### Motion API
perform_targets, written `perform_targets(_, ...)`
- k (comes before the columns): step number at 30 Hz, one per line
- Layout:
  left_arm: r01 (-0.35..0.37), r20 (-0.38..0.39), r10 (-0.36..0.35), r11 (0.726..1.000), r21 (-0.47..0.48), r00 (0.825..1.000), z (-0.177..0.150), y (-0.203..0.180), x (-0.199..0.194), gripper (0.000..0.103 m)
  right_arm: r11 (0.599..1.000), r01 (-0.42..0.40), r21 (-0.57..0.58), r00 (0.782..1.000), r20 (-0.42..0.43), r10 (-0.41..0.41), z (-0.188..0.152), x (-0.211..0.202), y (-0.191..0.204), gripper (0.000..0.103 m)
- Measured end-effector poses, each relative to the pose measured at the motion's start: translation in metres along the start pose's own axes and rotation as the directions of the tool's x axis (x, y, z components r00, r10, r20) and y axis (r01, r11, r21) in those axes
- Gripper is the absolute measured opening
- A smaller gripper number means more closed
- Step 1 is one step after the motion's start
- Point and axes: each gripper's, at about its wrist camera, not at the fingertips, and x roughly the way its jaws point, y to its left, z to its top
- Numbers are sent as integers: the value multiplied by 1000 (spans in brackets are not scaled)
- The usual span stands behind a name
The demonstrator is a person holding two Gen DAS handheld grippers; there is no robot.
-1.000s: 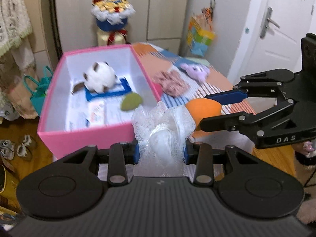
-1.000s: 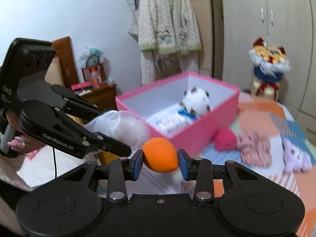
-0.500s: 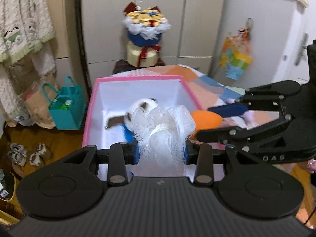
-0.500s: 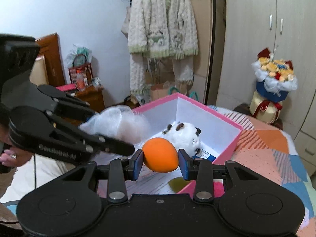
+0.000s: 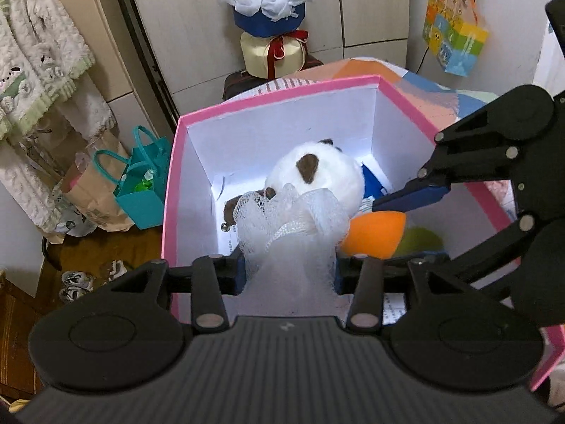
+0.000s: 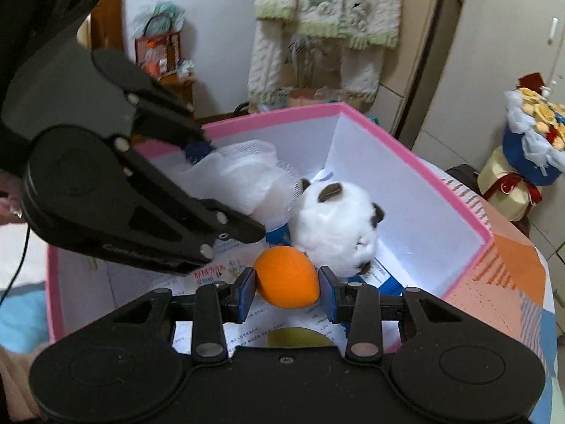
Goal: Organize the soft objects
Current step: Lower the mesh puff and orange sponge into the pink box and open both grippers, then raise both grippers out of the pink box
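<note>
One pink box [image 5: 406, 97], one plush [image 5: 314, 173], one mesh pouf [image 5: 289, 226], one orange ball [image 6: 286, 277].

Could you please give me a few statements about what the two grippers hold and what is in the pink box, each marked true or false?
1. The right gripper is clamped on an orange ball. True.
2. The left gripper has a green ball between its fingers. False: a white mesh puff is between its opening jaws.
3. A white and brown plush toy lies inside the pink box. True.
4. The pink box has its lid on. False: it stands open.
</note>
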Motion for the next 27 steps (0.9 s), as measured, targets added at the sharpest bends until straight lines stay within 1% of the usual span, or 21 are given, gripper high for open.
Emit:
perform_targets(1, 4, -6, -4, 1000, -4, 1000, 0, 1, 1, 56, 1000, 8, -5, 1000, -1, -8, 0, 4, 0, 44)
perform_targets(2, 11, 6, -11, 1000, -24, 1000, 0, 2, -2, 59, 1000, 23, -11, 1000, 3, -23, -1, 7, 1, 44)
perform_targets(3, 14, 28, -12, 999, -41, 1000, -1, 5, -6, 67, 999, 36, -11, 999, 11, -36, -1, 8, 0, 45)
perform_targets(4, 13, 45, -11, 999, -43, 999, 0, 5, -10, 70, 999, 39, -5, 999, 18, -39, -2, 8, 0, 46)
perform_targets(6, 3, 72, 0, 999, -48, 997, -3, 7, -19, 71, 999, 35, 14, 999, 34, -35, -5, 4, -1, 46)
perform_targets(9, -3, 90, 8, 998, -58, 996, -9, 10, -30, 71, 999, 41, 29, 996, 72, -43, -9, -9, 1, 46)
perform_targets(13, 12, 103, -4, 997, -74, 995, -20, 11, -50, 71, 997, 40, 59, 992, 120, -47, -16, -35, 7, 46)
perform_targets(16, 22, 116, -14, 997, -68, 993, -28, 8, -66, 71, 996, 29, 90, 987, 153, -42, -23, -55, 10, 47)
perform_targets(19, 32, 130, -25, 998, -50, 991, -35, 2, -84, 71, 992, 19, 128, 985, 169, -41, -31, -78, 17, 48)
perform_targets(23, 57, 143, -51, 998, -35, 988, -42, -7, -109, 71, 982, 29, 184, 983, 171, -61, -40, -102, 24, 53)
perform_targets(24, 73, 146, -67, 997, -32, 987, -44, -10, -116, 71, 980, 37, 197, 983, 171, -71, -42, -106, 25, 55)
perform_targets(27, 115, 160, -111, 993, -10, 981, -50, -19, -135, 72, 979, 45, 201, 979, 186, -83, -50, -124, 34, 56)
